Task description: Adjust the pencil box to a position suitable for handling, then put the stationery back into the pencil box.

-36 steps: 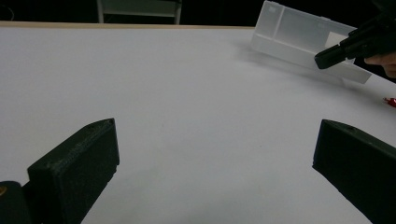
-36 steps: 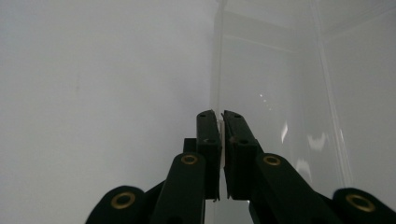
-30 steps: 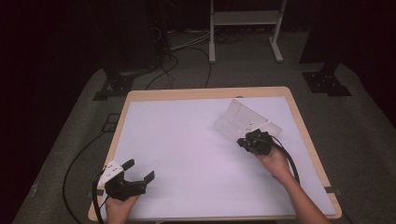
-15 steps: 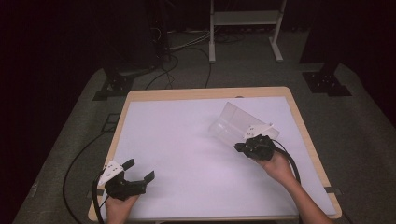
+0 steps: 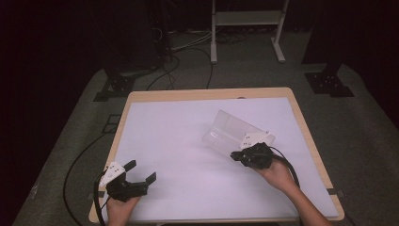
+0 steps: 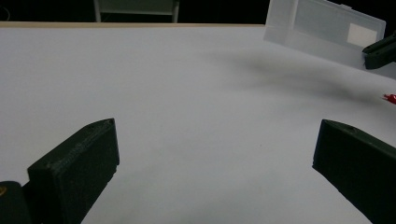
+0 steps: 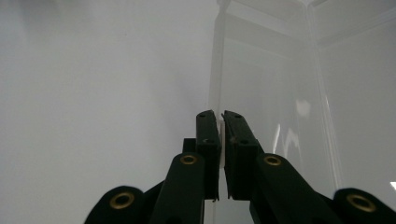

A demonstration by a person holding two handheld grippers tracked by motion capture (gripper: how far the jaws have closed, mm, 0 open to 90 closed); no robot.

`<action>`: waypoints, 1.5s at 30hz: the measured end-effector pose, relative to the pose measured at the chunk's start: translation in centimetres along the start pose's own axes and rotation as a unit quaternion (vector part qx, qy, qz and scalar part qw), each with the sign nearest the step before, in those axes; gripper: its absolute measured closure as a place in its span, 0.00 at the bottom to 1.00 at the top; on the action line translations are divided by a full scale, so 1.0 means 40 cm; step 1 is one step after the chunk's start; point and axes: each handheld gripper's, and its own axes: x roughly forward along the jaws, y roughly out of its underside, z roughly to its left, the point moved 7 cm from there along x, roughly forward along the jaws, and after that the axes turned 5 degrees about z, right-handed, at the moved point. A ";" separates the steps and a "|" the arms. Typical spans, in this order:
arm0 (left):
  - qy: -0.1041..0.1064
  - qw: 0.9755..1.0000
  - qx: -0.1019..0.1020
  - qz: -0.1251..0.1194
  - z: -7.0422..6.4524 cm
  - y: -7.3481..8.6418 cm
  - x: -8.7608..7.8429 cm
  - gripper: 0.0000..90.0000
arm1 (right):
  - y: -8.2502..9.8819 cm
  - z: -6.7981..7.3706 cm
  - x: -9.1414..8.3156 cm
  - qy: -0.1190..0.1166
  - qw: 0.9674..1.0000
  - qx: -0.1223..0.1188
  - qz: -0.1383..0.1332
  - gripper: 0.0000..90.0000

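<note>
The right gripper [image 5: 240,157] is clamped on one thin wall of the clear rectangular plastic box [image 5: 230,133], which tilts ahead of it above the white worktop [image 5: 179,141]. Keep the pinch firm and move slowly. The left gripper [image 5: 140,172] rests open, well apart.

No readable text, brand, number or sign appeared anywhere. The clear plastic box [image 6: 322,28], at the upper right of the left gripper view, bore a pale label [image 6: 363,34], too blurred to read.
</note>
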 end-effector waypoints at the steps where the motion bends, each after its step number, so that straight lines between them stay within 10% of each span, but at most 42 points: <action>1: -0.001 1.000 0.001 0.000 0.002 0.000 -0.001 0.00 | 0.000 0.004 0.000 -0.003 1.000 0.000 -0.001 0.94; 22: 0.002 1.000 0.000 -0.002 -0.001 -0.003 0.001 0.00 | 0.005 0.049 0.051 -0.047 0.998 -0.048 0.010 0.94; 45: -0.002 1.000 -0.005 -0.005 0.000 -0.003 -0.001 0.00 | 0.045 0.052 0.126 -0.086 0.995 -0.025 0.038 0.95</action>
